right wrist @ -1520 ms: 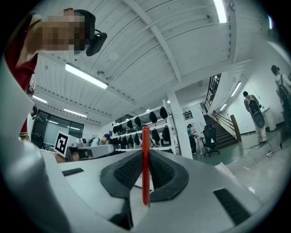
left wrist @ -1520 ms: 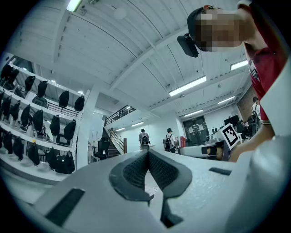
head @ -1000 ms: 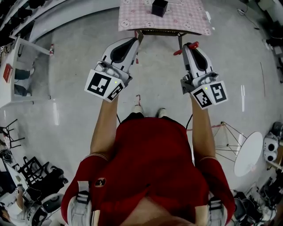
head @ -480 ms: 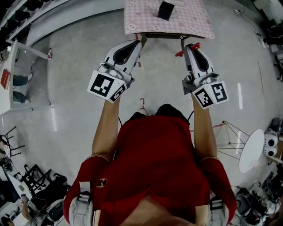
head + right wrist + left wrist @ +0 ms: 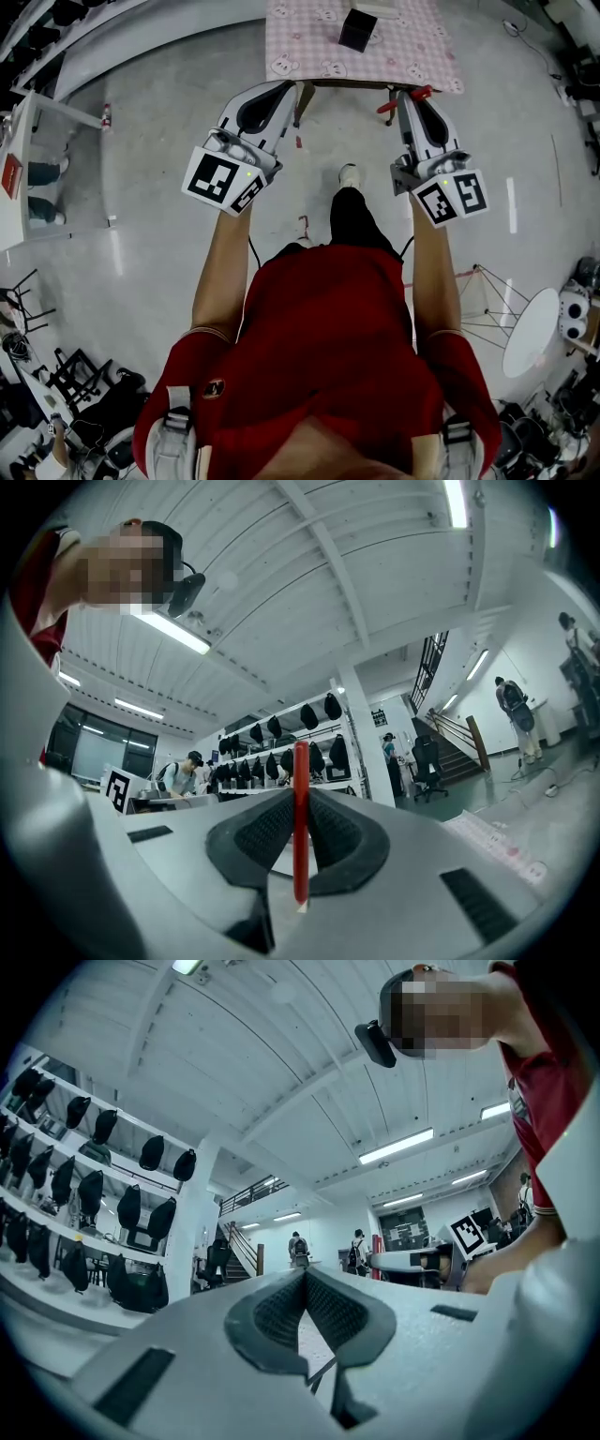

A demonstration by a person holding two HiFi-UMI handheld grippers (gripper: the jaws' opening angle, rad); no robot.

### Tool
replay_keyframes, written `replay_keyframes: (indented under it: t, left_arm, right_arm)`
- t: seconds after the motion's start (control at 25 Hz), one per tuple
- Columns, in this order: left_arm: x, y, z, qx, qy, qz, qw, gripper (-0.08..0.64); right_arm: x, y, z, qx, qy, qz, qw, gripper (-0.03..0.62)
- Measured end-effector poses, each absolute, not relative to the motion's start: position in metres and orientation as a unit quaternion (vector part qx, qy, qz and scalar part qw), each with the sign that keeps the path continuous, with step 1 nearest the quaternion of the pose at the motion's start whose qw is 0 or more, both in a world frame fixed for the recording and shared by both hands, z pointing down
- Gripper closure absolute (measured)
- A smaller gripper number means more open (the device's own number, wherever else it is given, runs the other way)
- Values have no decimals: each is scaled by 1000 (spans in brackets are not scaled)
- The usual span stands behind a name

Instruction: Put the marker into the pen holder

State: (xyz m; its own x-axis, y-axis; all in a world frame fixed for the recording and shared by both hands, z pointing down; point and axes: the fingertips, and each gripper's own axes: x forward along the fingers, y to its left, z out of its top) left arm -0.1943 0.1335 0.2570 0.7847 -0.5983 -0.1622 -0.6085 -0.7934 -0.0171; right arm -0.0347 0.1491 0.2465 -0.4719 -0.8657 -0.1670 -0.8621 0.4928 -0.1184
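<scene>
Right gripper [image 5: 298, 808] fingers clamp a slim red marker [image 5: 300, 841] — left gripper [image 5: 306, 1283] fingers pressed together; black square pen holder [image 5: 357, 29] on pink patterned tabletop [image 5: 309, 42]

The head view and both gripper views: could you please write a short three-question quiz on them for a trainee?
1. True or false: the slim red marker is clamped in the left gripper.
2. The black square pen holder stands on: A the floor; B the pink checked tablecloth; C a shelf.
3. Fill in: the left gripper is shut and ____.
Key: 1 false, the right gripper holds it; 2 B; 3 empty.
</scene>
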Motion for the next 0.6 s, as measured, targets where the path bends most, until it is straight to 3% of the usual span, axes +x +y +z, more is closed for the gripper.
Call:
replay_keyframes:
  t: [0.6]
  left_arm:
    - [-101, -24, 281, -933, 356, 32, 42, 555]
  right_arm:
    - [64, -14, 279, -479, 870, -32, 117, 557]
